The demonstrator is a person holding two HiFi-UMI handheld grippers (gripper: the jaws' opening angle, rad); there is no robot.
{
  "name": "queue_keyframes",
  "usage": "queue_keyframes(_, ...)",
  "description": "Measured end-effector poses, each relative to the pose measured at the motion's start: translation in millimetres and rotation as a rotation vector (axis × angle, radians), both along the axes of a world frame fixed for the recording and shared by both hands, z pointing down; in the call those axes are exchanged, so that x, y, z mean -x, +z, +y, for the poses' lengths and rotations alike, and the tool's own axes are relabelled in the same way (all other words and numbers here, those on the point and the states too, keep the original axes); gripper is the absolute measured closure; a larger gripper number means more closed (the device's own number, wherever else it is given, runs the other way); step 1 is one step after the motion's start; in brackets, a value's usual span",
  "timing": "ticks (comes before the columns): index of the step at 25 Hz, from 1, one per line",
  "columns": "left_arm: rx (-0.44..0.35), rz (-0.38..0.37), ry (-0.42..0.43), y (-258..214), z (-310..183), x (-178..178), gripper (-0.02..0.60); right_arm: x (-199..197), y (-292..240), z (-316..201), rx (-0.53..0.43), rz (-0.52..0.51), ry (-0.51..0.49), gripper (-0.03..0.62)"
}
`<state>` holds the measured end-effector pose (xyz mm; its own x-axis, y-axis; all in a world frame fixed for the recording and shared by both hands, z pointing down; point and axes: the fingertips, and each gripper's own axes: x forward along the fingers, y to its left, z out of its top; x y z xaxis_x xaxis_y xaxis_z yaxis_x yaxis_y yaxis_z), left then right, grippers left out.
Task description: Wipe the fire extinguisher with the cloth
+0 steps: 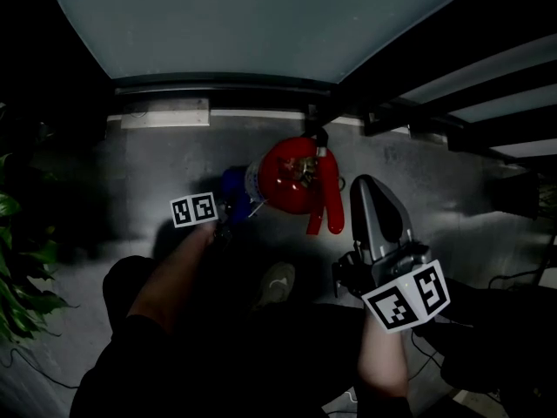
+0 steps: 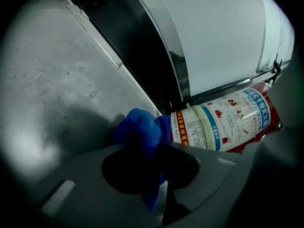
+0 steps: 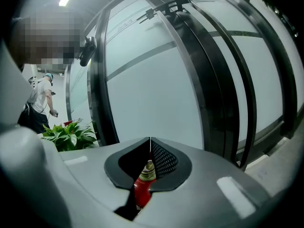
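Observation:
A red fire extinguisher (image 1: 291,177) stands on the grey floor by a glass wall, its red hose (image 1: 329,203) hanging down the right side. A blue cloth (image 1: 233,185) lies against the extinguisher's left side. My left gripper (image 1: 224,212) is shut on that cloth (image 2: 140,132) and holds it against the printed label (image 2: 223,120). In the left gripper view, this gripper (image 2: 152,148) has its jaws clamped on the bunched fabric. My right gripper (image 1: 365,183) hovers just right of the hose, apart from it. Its jaws (image 3: 149,141) meet at the tips and point at the glass.
Frosted glass panels in dark frames (image 1: 261,24) rise behind the extinguisher, with a pale sill strip (image 1: 165,118) at their foot. A leafy plant (image 1: 17,268) grows at the left edge. A shoe (image 1: 277,284) rests below the extinguisher. Cables (image 1: 513,277) lie at the right. A person (image 3: 40,103) stands far off.

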<state>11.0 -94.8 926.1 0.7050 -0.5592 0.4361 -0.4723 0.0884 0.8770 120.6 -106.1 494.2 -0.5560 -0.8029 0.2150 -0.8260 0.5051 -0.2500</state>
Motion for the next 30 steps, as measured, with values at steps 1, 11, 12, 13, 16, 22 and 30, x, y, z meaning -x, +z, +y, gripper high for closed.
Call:
queue_keyframes(1, 0.004, -0.013, 0.011, 1.9, 2.1, 0.1, 0.517, 2.0, -0.6, 0.3, -0.002, 0.0, -0.003, 0.588)
queue_keyframes(11, -0.332, 0.011, -0.02, -120.6, -33.1, 30.9, 0.517, 13.4, -17.5, -5.0, -0.058, -0.014, 0.008, 0.586)
queue_keyframes(12, -0.424, 0.011, 0.011, -147.3, -34.6, 29.3, 0.517, 12.2, -20.1, -6.4, -0.065, -0.02, 0.02, 0.586)
queue_keyframes(13, -0.512, -0.002, 0.04, -171.7, -35.0, 28.6, 0.517, 10.8, -22.6, -8.0, -0.068, -0.033, 0.034, 0.586)
queue_keyframes(16, -0.713, -0.046, 0.095, -228.6, -32.6, 31.6, 0.517, 12.3, -27.5, -9.7, -0.062, -0.088, 0.054, 0.586)
queue_keyframes(22, -1.0, -0.124, 0.206, -324.0, 3.9, 30.2, 0.517, 22.3, -28.9, -0.4, -0.105, 0.026, 0.041, 0.586)
queue_keyframes(30, -1.245, -0.33, 0.377, -359.5, 27.8, -13.2, 0.515, 9.0, -7.0, -3.5, -0.071, 0.099, 0.08, 0.586)
